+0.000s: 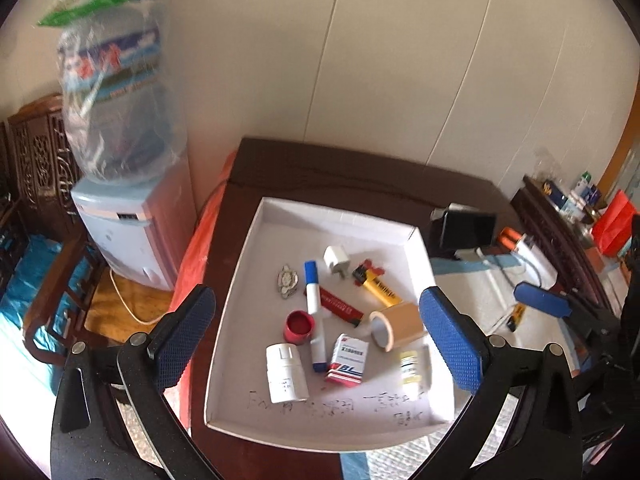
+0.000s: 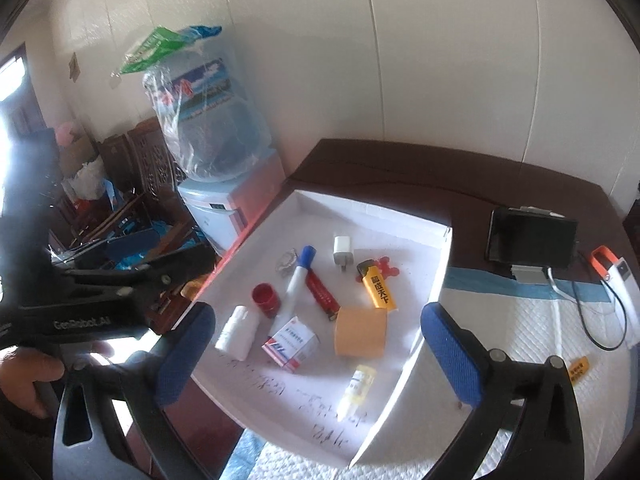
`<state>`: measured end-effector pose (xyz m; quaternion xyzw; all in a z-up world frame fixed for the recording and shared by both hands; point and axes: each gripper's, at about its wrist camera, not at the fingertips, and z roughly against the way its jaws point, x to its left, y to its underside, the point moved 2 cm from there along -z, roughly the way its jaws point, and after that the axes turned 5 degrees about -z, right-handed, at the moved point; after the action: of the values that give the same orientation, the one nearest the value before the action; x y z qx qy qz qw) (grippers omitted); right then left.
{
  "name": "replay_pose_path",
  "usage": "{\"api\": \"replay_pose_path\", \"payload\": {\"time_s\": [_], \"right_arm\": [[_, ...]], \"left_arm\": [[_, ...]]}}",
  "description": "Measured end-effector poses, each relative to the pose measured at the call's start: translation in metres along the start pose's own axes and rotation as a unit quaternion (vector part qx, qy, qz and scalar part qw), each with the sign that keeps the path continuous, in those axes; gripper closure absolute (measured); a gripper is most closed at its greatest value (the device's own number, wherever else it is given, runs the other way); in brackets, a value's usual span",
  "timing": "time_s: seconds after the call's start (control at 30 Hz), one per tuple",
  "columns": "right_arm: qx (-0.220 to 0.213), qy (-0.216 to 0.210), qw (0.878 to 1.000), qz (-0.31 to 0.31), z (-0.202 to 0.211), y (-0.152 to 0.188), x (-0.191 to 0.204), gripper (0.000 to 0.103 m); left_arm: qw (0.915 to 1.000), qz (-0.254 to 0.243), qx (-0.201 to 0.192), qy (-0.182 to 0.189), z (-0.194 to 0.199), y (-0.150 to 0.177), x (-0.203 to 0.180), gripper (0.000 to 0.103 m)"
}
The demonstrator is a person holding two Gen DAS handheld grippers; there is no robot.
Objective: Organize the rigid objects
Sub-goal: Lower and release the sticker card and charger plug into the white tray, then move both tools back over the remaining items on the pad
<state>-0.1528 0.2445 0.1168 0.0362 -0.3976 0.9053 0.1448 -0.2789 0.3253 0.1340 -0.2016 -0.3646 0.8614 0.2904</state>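
Note:
A white tray (image 1: 256, 248) on the dark table holds several small things: a blue-capped marker (image 1: 313, 300), a white charger plug (image 1: 335, 261), a yellow lighter (image 1: 380, 288), a brown tape roll (image 1: 396, 325), a red cap (image 1: 299, 326), a white pill bottle (image 1: 286, 372), a red and white box (image 1: 347, 362), a small yellow bottle (image 1: 412, 368) and a metal trinket (image 1: 288, 281). My left gripper (image 1: 316, 344) is open and empty above the tray's near side. My right gripper (image 2: 316, 356) is open and empty over the same tray (image 2: 424, 344). A small yellow item (image 2: 578, 368) lies outside on the white mat.
A phone on a stand (image 2: 532, 240), a white power bank with orange strap (image 2: 618, 276) and cables lie right of the tray. A water dispenser (image 1: 128, 240) and carved wooden chairs (image 1: 36, 168) stand left of the table. The wall is close behind.

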Motion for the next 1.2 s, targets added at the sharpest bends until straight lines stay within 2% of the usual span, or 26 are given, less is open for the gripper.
{"api": "replay_pose_path", "payload": {"time_s": [0.33, 0.9, 1.2], "right_arm": [[-0.045, -0.012, 0.999, 0.007, 0.049, 0.012, 0.014, 0.0], [-0.046, -0.059, 0.997, 0.002, 0.079, 0.038, 0.004, 0.0], [-0.029, -0.075, 0.997, 0.002, 0.091, 0.045, -0.026, 0.0]], "left_arm": [[0.9985, -0.019, -0.052, -0.001, 0.063, 0.004, -0.029, 0.0], [0.9981, -0.034, -0.038, -0.035, 0.094, 0.032, -0.079, 0.0], [0.9983, -0.027, -0.026, -0.045, 0.092, 0.036, -0.121, 0.0]]}}
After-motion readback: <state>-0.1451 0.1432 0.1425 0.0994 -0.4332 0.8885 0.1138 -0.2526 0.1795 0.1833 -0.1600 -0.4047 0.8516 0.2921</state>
